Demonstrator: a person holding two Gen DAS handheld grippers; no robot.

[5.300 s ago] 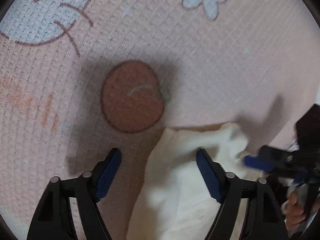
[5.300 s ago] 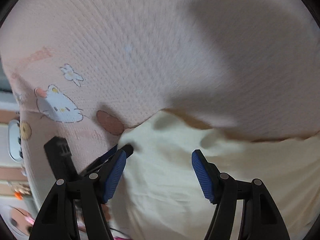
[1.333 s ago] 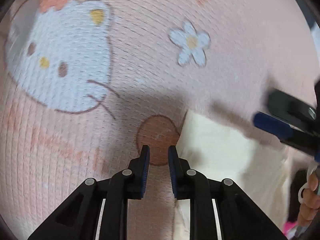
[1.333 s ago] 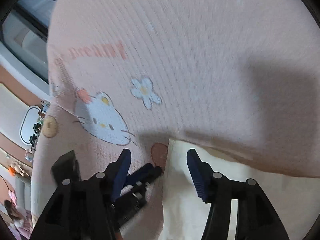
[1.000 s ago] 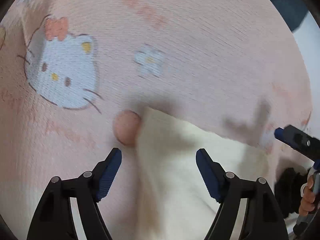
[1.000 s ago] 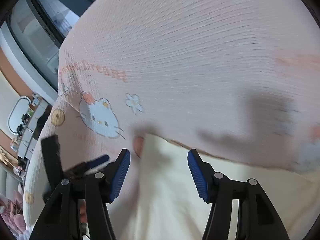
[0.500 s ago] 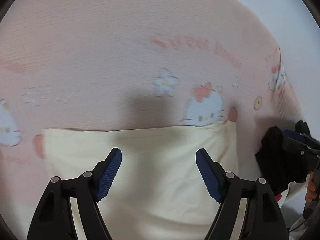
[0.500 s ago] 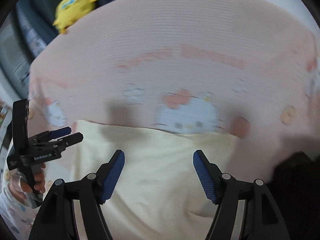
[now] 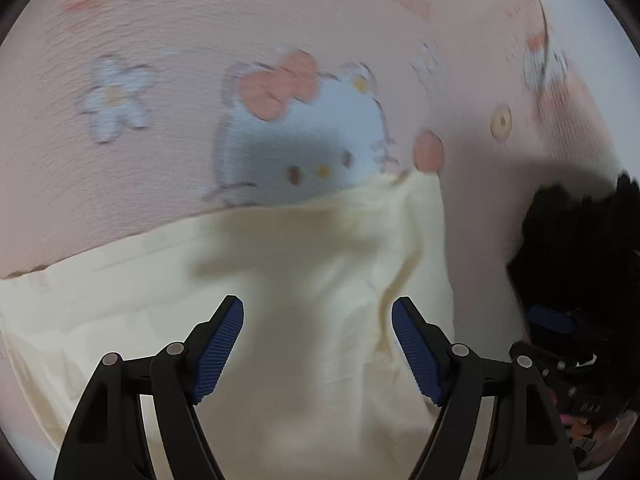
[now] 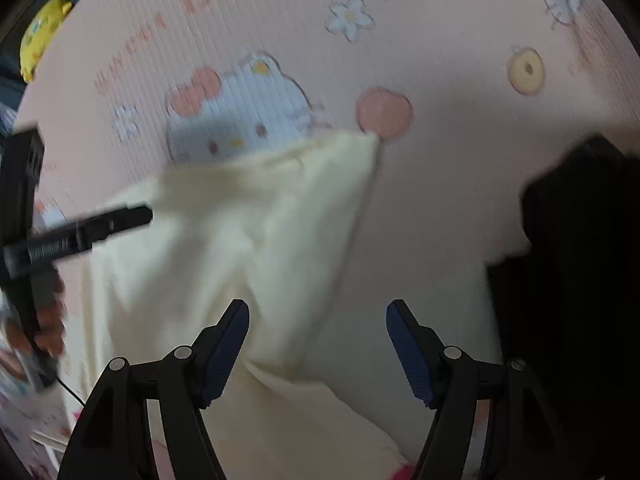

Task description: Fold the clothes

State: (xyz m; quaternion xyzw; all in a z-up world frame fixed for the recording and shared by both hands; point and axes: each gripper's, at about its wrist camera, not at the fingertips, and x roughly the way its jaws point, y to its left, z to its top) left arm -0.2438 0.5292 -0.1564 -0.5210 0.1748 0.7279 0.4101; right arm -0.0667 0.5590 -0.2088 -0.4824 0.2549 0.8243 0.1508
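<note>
Left tongs (image 9: 318, 344) and right tongs (image 10: 318, 346), both spread wide and grasping nothing, hover over the cream garment (image 9: 280, 280) lying flat on the pink cartoon-print bedspread (image 9: 200, 20). Risk: a shallow pinch may catch the bedspread too, or the rumpled right edge may skew a fold. A black garment (image 10: 580, 240) lies nearby.

Both cams sit right behind their own blue-padded fingers, looking forward and down at the pink cartoon-cat blanket (image 9: 168, 20) from fairly close. The left wrist view hangs over the cream cloth (image 9: 280, 280), facing its far edge, with the right gripper (image 9: 552, 320) poking in at the right border. The right wrist view looks from further right, with the left gripper (image 10: 120, 220) coming in from the left. Shared ground: the cloth's corner, the cat face print (image 10: 240, 116), the peach dot (image 10: 384, 112) and the black clothing (image 10: 580, 260).
</note>
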